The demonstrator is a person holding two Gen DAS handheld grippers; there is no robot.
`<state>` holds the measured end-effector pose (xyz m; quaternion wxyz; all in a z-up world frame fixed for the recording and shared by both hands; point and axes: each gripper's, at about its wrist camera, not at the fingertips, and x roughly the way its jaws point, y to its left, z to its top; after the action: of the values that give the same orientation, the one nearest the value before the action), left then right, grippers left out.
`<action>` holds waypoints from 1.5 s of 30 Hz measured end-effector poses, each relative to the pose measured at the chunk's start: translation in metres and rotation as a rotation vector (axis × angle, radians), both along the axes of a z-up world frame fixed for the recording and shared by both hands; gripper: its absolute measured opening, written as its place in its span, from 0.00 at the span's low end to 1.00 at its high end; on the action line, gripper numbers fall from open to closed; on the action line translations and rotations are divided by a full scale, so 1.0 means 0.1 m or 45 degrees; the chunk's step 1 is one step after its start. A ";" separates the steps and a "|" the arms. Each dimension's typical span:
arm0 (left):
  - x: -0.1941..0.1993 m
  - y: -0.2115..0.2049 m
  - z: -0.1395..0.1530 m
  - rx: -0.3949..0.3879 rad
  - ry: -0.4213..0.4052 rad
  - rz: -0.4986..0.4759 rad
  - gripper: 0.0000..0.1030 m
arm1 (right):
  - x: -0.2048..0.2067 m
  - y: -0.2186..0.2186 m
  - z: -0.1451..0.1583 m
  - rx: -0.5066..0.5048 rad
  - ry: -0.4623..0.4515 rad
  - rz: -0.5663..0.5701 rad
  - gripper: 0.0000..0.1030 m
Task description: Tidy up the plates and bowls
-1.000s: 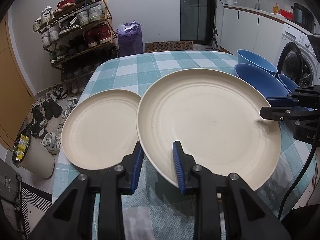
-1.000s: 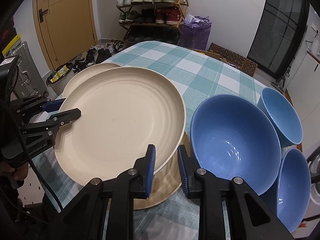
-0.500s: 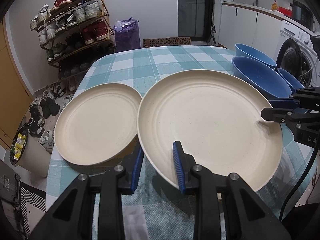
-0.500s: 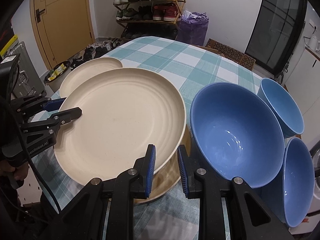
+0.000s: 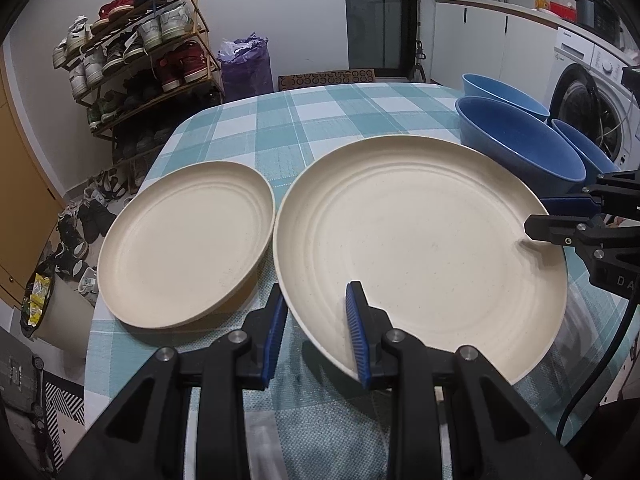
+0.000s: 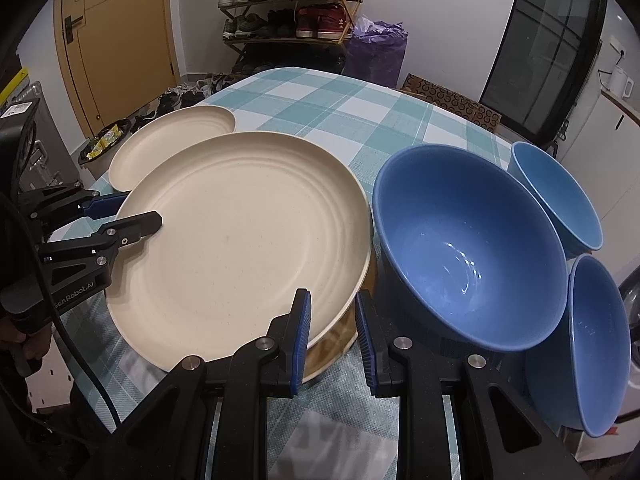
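The large cream plate [image 5: 420, 240] is hanging clear of the checked counter [image 5: 320, 120], gripped at opposite edges by both claws. The left claw [image 5: 316, 332] is pinching the plate's near-left rim, one blue pad lying on the upper face and the other tucked under the edge; its jaws are nearly closed on that rim. The right claw [image 6: 332, 332] is clamping the plate's opposite rim in the same manner, jaws drawn almost together with the rim between the pads. In the right wrist view, the rim of another cream plate [image 6: 332, 354] is showing beneath the held one, a shadowed gap lying between the two.

A smaller cream plate [image 5: 184, 240] is sitting flat on the counter just beside the held plate, on the left claw's side, its edge close to the big plate's edge.

On the right claw's side, a big blue bowl [image 6: 468, 248] is standing upright just beside the held plate. Two smaller blue bowls are crowding it: one [image 6: 556, 196] farther back, the other [image 6: 596, 344] nearer, tilted steeply on its side against the big bowl.

A shoe rack [image 5: 136, 52] is standing against the wall beyond the counter.
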<state>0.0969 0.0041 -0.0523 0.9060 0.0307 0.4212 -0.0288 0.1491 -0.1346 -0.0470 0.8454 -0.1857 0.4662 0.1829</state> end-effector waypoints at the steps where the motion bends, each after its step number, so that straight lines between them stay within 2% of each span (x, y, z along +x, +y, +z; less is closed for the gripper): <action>1: 0.00 -0.01 -0.01 0.000 0.001 -0.003 0.27 | 0.00 -0.01 -0.01 -0.005 -0.003 -0.004 0.22; 8: -0.01 -0.06 -0.04 0.040 -0.001 -0.019 0.27 | -0.04 -0.01 -0.08 -0.046 -0.026 -0.018 0.22; 26: 0.03 -0.12 -0.14 0.048 0.038 -0.027 0.27 | -0.03 0.00 -0.18 -0.066 -0.010 -0.030 0.22; 45: 0.02 -0.20 -0.17 0.088 0.037 -0.060 0.33 | -0.04 0.09 -0.24 -0.098 -0.031 0.014 0.22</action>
<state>0.0989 -0.0160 -0.0696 0.8973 0.0715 0.4341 -0.0358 0.1449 -0.1257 -0.0706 0.8421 -0.2229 0.4617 0.1672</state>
